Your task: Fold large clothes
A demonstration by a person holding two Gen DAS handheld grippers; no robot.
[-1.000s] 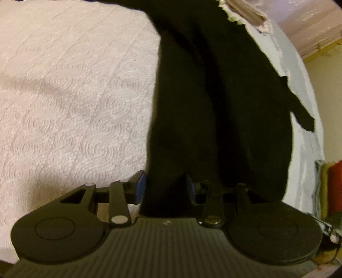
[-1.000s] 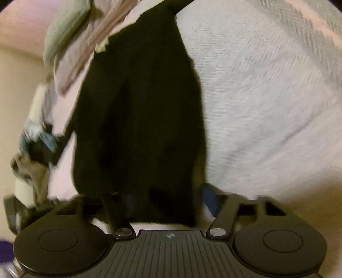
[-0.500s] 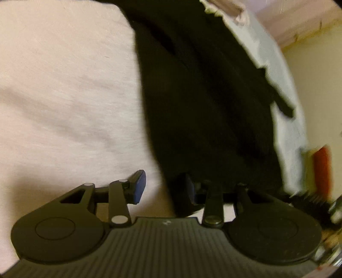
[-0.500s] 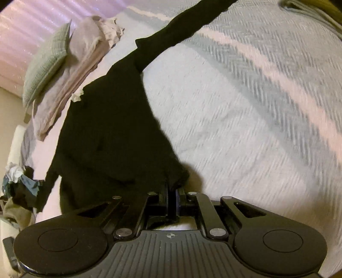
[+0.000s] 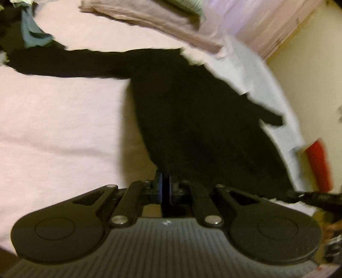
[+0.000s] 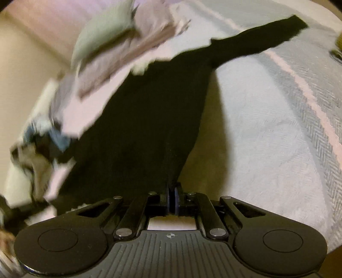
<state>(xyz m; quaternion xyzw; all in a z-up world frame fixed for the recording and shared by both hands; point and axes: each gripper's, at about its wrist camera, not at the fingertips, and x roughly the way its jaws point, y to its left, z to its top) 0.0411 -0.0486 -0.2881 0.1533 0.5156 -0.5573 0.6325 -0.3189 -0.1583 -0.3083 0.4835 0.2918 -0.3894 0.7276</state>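
A large black long-sleeved garment (image 5: 192,119) lies spread on the bed and rises toward both grippers. My left gripper (image 5: 164,184) has its jaws closing tight on the garment's near edge, and the blue pads pinch the cloth. One sleeve (image 5: 64,62) stretches off to the left. In the right wrist view the same garment (image 6: 149,128) hangs up into my right gripper (image 6: 171,192), which is shut on its near edge. The other sleeve (image 6: 256,40) reaches to the upper right. Both views are blurred.
The pale quilted bed cover (image 5: 53,128) (image 6: 267,128) lies under the garment. Folded pink and green clothes (image 5: 149,19) (image 6: 119,55) sit at the bed's far end. Loose clothes (image 6: 38,145) (image 5: 32,36) are heaped by one sleeve. Something red (image 5: 318,164) stands beside the bed near a cream wall (image 5: 310,64).
Both grippers went from open around the garment's edge to shut on it, the right one first. Both have risen, lifting the near edge, so more of the bed shows.
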